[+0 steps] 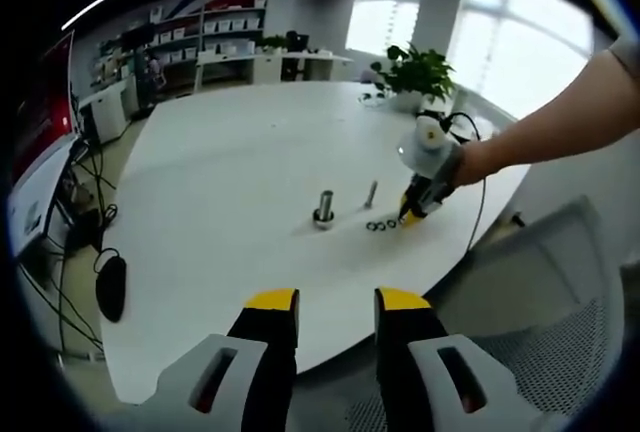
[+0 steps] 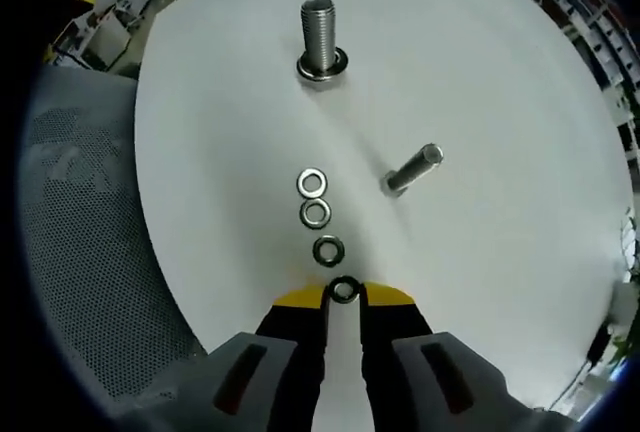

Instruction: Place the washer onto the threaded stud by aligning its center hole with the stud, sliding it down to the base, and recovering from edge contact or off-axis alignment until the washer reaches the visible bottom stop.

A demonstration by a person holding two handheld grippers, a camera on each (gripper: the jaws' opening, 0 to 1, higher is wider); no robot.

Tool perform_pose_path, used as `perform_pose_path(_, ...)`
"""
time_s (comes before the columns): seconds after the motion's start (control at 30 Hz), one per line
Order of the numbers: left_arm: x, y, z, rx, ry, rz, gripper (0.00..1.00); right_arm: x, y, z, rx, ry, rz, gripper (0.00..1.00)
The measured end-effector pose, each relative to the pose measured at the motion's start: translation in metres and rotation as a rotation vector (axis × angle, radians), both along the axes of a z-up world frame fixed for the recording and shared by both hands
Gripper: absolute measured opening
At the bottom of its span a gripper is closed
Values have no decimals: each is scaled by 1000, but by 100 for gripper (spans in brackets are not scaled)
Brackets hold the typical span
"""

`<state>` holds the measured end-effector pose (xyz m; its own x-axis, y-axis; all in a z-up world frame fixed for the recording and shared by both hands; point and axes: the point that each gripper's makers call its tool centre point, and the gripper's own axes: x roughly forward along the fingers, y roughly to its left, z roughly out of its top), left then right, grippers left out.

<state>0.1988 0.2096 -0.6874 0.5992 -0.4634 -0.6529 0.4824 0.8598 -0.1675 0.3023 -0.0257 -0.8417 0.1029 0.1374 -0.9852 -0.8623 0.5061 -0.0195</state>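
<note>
A thick threaded stud (image 2: 319, 35) stands upright on its wide base on the white table (image 2: 480, 72); it also shows mid-table as the stud (image 1: 324, 206). A row of washers (image 2: 315, 199) runs from it toward my right gripper (image 2: 344, 297). The nearest washer (image 2: 345, 290) sits between the yellow fingertips, whose jaws stand close on either side of it. In the left gripper view, a person's hand holds the right gripper (image 1: 408, 216) tip-down at the washers (image 1: 380, 225). My left gripper (image 1: 336, 302) hangs open over the table's near edge, holding nothing.
A thinner bolt (image 2: 410, 170) stands to the right of the washer row, seen also as the bolt (image 1: 371, 193). A mesh chair (image 2: 80, 252) is beside the table edge. A potted plant (image 1: 418, 72) stands at the far side, and a black mouse-like object (image 1: 111, 287) lies off the table's left.
</note>
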Motion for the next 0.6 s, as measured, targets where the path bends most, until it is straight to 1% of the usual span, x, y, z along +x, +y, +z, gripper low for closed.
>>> perform_pose_path(0.03,0,0,0,-1,0,1,28,1,0,0,7,-5,-12,13)
perform_pose_path(0.13,0,0,0,-4,-2,3,28,-1,0,0,16,-24,2,13)
perform_pose_path(0.23,0,0,1,-4,-5,2,28,0,0,0,4,-30,19,13)
perform_pose_path(0.3,0,1,1,-4,-5,3,28,-1,0,1,1,-31,13,13)
perform_pose_path(0.37,1,1,2,-6,-8,6,28,2,6,8,31,-46,0,13)
perform_pose_path(0.43,1,1,2,-7,-11,8,28,5,10,14,41,-56,-1,13)
perform_pose_path(0.6,1,1,3,-5,-16,4,28,22,21,35,70,-90,11,13)
